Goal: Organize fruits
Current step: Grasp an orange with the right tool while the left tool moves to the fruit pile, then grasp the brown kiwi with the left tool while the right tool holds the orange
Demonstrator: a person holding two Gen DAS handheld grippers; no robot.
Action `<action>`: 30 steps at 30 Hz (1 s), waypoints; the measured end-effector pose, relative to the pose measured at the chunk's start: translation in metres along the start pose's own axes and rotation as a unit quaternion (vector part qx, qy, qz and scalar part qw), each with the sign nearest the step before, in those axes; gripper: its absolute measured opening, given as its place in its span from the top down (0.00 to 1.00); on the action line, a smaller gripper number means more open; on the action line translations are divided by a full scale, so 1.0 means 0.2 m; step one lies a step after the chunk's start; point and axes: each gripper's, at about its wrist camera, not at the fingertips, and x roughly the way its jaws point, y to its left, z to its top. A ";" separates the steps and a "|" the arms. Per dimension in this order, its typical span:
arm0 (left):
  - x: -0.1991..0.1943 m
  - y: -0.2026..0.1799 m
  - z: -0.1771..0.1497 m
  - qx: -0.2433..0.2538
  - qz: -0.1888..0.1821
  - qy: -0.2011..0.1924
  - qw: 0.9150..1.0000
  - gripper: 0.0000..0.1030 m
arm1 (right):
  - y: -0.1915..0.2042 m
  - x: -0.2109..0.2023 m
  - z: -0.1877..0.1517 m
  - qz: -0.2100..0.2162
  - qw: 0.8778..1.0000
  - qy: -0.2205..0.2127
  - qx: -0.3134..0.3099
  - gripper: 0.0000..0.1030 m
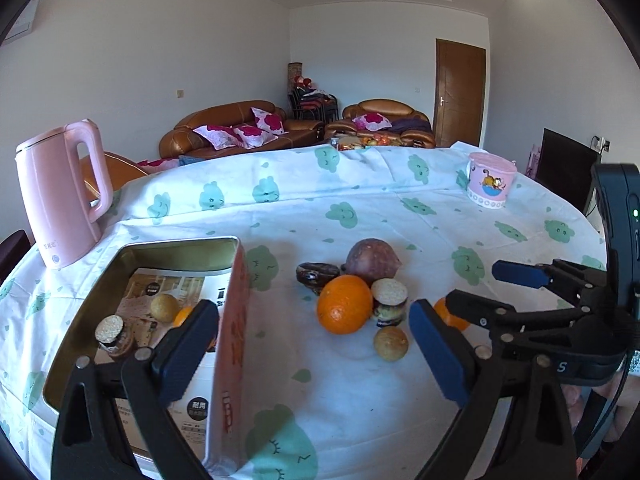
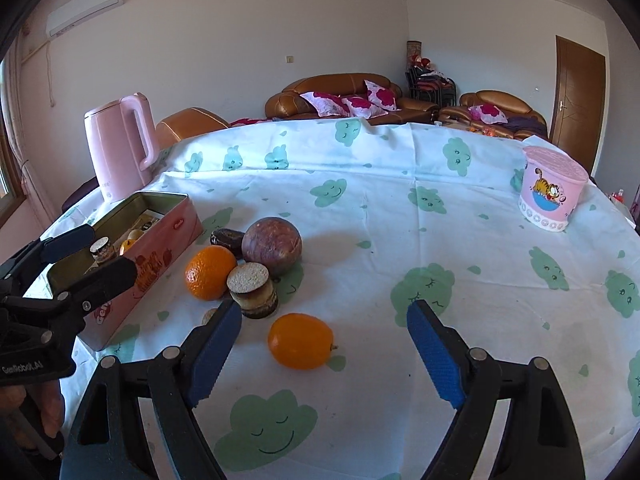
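Lying loose on the tablecloth [image 2: 400, 208], a small orange [image 2: 300, 341] sits just ahead of the right gripper [image 2: 324, 354], jaws spread, gripping nothing; left gripper [image 1: 314, 354] likewise spread, straddling the pink tin's [image 1: 232, 320] wall.

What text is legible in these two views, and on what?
"S": on the right claw's black body.
"GenRobot.AI": on the left claw's black body.
"Gen...": red lettering on the pink tin's side, rest hidden.
"耐用": on the printed sheet inside the tin; its smaller print is too blurred.
Pink kettle: small mark, unreadable.
Pink cartoon-cat tub: no readable words.
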 end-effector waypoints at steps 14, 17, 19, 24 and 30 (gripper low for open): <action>0.11 -0.09 -0.04 0.013 -0.046 0.053 0.997 0.35 | 0.05 0.14 -0.02 0.033 0.996 0.073 -0.023 0.57; 0.12 -0.10 -0.05 0.013 -0.051 0.064 0.997 0.36 | 0.04 0.12 -0.02 0.025 0.997 0.068 -0.023 0.58; 0.13 -0.10 -0.05 0.014 -0.055 0.068 0.996 0.36 | 0.03 0.10 -0.01 0.016 0.998 0.053 -0.019 0.58; 0.17 -0.15 -0.06 0.022 -0.073 0.092 0.993 0.47 | -0.01 0.07 0.02 -0.016 0.999 0.028 -0.006 0.58; 0.25 -0.18 -0.06 0.021 -0.091 0.130 0.987 0.65 | -0.02 0.11 0.05 -0.020 0.999 0.028 -0.003 0.58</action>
